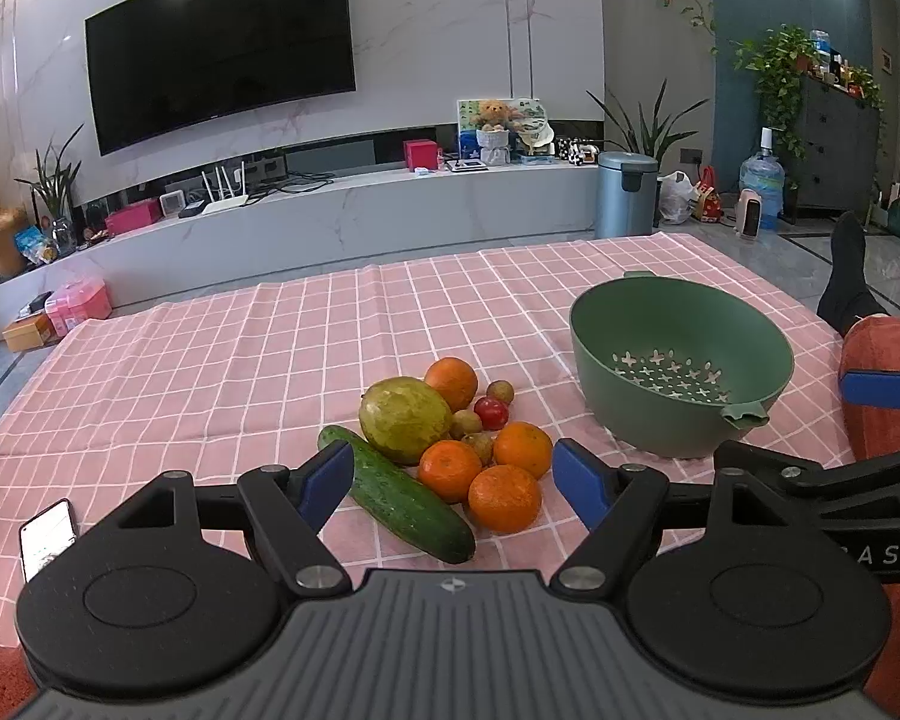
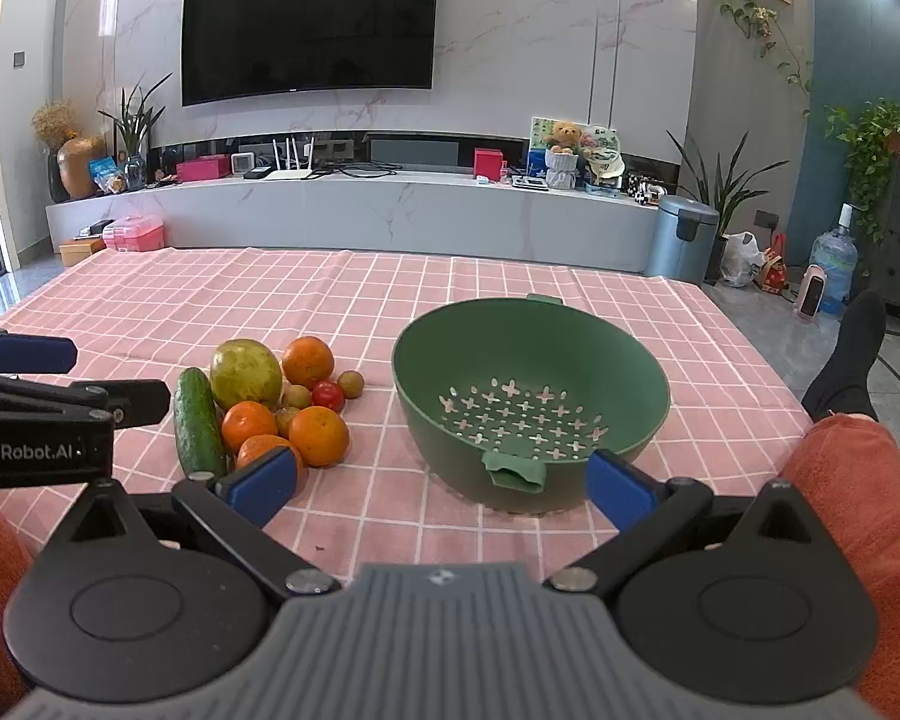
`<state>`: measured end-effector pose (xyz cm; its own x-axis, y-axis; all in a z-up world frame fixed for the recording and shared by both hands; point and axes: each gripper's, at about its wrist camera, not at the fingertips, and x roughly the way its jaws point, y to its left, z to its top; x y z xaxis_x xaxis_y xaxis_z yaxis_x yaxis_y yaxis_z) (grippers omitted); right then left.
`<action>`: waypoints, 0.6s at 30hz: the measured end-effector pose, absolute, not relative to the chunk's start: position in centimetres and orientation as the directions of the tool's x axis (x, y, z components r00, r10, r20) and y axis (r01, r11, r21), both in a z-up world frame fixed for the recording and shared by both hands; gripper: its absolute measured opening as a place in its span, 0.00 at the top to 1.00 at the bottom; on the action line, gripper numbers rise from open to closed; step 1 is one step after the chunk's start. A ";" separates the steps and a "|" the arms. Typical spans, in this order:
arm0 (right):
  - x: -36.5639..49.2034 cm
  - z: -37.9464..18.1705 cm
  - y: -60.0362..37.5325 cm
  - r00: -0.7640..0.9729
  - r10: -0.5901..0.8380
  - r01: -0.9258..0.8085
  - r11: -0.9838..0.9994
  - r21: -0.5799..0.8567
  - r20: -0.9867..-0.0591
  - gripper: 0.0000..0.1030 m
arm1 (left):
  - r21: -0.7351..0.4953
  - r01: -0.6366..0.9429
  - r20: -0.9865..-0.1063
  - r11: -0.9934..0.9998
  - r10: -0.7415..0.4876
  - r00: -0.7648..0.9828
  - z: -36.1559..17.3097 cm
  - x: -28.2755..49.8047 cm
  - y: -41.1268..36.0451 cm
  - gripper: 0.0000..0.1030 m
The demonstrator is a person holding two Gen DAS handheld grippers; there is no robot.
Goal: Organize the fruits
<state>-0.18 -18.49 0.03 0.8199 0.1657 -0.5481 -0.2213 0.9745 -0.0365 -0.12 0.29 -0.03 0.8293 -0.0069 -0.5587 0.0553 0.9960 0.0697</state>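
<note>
With both the left gripper (image 1: 453, 477) and the right gripper (image 2: 444, 483) standing jaws apart and empty, the fruit pile (image 1: 450, 438) lies on the bench beside the empty colander (image 2: 531, 396); round, touching fruit may roll if nudged.

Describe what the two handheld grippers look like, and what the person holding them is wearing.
Both the left gripper and right gripper have blue pads on black linkage arms with silver pivot bolts, two round black discs and a ribbed grey body. White GenRobot.AI lettering marks the left one's side. The person wears fuzzy orange-red clothing and a black sock.
</note>
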 end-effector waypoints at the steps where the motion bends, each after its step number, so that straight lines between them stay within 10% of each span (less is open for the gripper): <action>1: -0.2 0.0 -18.5 0.820 0.166 -0.221 0.975 -0.036 -0.548 0.04 | 0.067 0.054 -0.561 0.996 -0.007 0.828 0.0 0.1 0.3 0.14; 18: -0.2 -0.1 -18.4 0.815 0.163 -0.222 0.974 -0.039 -0.556 0.04 | 0.060 0.052 -0.562 0.997 -0.009 0.827 0.1 0.1 0.3 0.14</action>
